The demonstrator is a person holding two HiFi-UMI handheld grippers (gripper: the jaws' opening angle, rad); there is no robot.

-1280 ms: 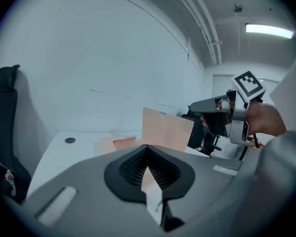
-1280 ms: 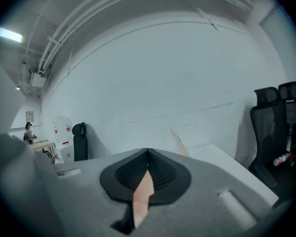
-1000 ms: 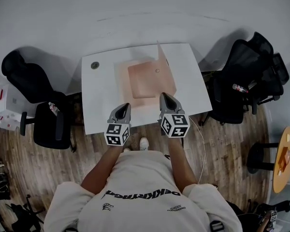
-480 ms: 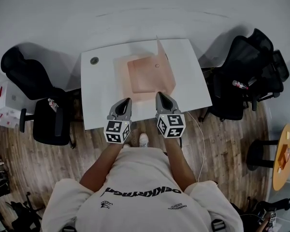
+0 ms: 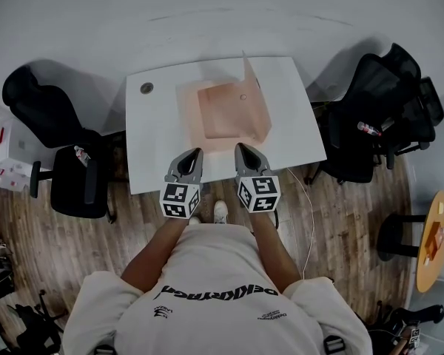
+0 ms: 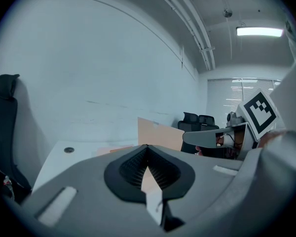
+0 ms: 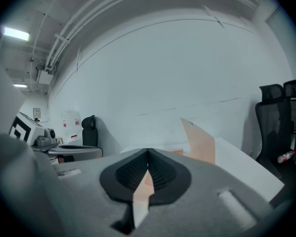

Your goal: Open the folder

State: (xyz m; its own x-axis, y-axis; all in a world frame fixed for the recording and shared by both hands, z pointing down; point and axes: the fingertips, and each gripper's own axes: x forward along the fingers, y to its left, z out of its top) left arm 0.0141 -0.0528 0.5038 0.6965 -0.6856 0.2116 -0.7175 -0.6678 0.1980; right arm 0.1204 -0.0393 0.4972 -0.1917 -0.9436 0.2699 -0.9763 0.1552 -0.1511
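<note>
Two grippers hover side by side at the near edge of the desk (image 5: 155, 143), both pointing away from the person and a little downward. The folder (image 5: 226, 113) lies straight ahead of them, flat on the desk's middle. Its cover (image 5: 255, 87) stands up along the folder's right side, and that raised edge runs near-to-far, approx in line w/ the way the jaws point. The right gripper (image 5: 240, 148) is nearer that cover, which shows ahead and right of its tips in the right gripper view (image 7: 200, 142). From the left gripper (image 5: 196, 152) the cover sits ahead and slightly right. Jaws on both are closed together w/ nothing btwn them. Judging by the upright cover, the folder looks partly open, so any further move prob. falls to the right hand, reaching fwd and right.
</note>
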